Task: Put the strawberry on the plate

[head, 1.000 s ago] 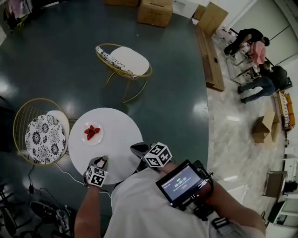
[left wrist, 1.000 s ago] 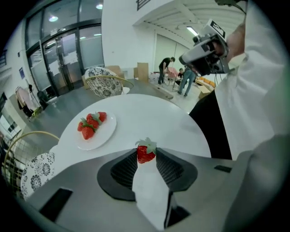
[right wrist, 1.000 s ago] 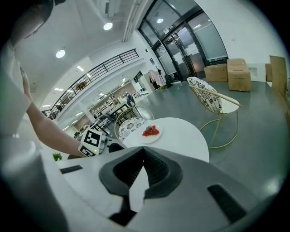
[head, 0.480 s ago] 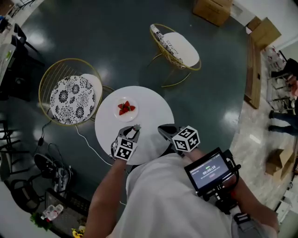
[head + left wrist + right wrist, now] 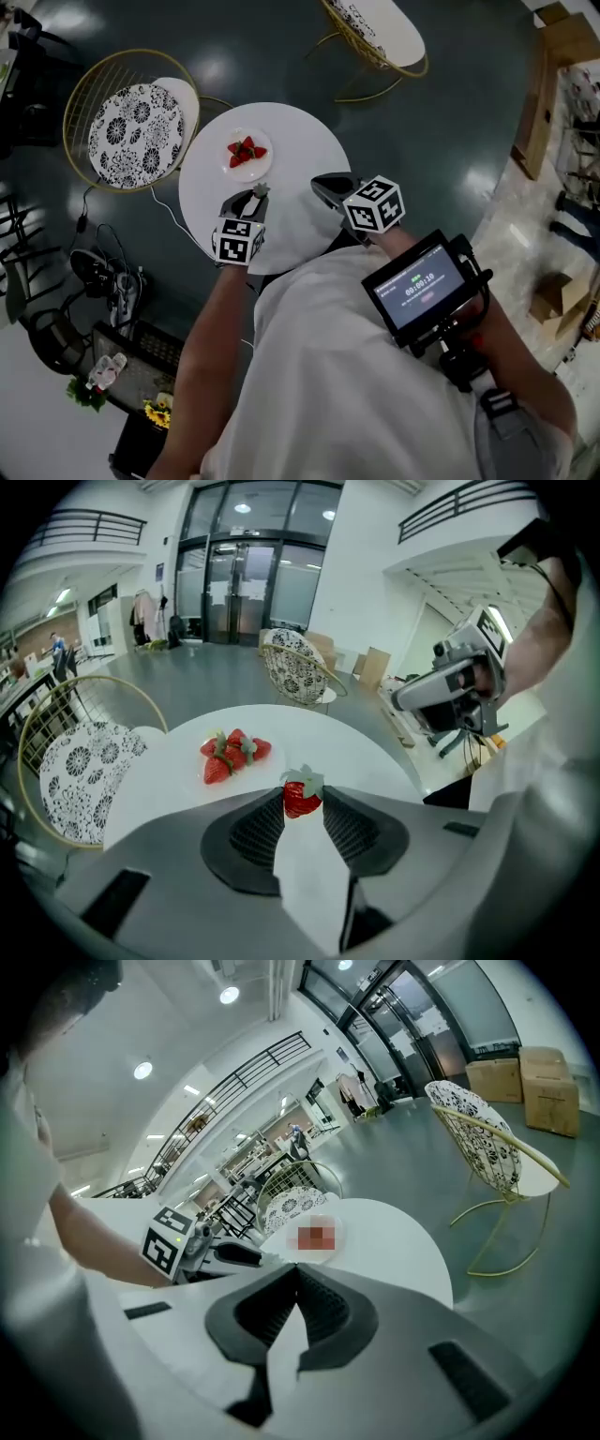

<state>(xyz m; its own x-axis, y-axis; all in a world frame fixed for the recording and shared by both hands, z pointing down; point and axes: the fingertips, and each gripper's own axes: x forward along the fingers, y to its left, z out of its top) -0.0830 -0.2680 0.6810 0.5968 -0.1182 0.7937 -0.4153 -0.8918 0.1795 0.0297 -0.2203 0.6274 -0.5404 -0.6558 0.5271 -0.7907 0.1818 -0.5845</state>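
A red strawberry (image 5: 302, 798) with a green cap is pinched between the jaws of my left gripper (image 5: 302, 803), a little above the round white table (image 5: 305, 141). The white plate (image 5: 229, 168) lies just beyond it toward the table's far left and holds several strawberries (image 5: 231, 753). In the head view the left gripper (image 5: 252, 196) hangs over the table's near part, a short way from the plate. My right gripper (image 5: 323, 184) hovers over the table's near right side, its jaws closed together with nothing between them. The right gripper view shows the plate (image 5: 335, 1242) under a mosaic patch.
A gold wire chair with a flowered cushion (image 5: 136, 120) stands left of the table, touching its edge. A second chair (image 5: 384, 33) stands beyond it. Cables and gear (image 5: 103, 277) lie on the dark floor at left. A small screen (image 5: 422, 286) sits by my right arm.
The head view has swung, so the table now sits higher in the picture. My left gripper has carried the strawberry from the table's near edge closer to the plate. The right gripper stays beside it.
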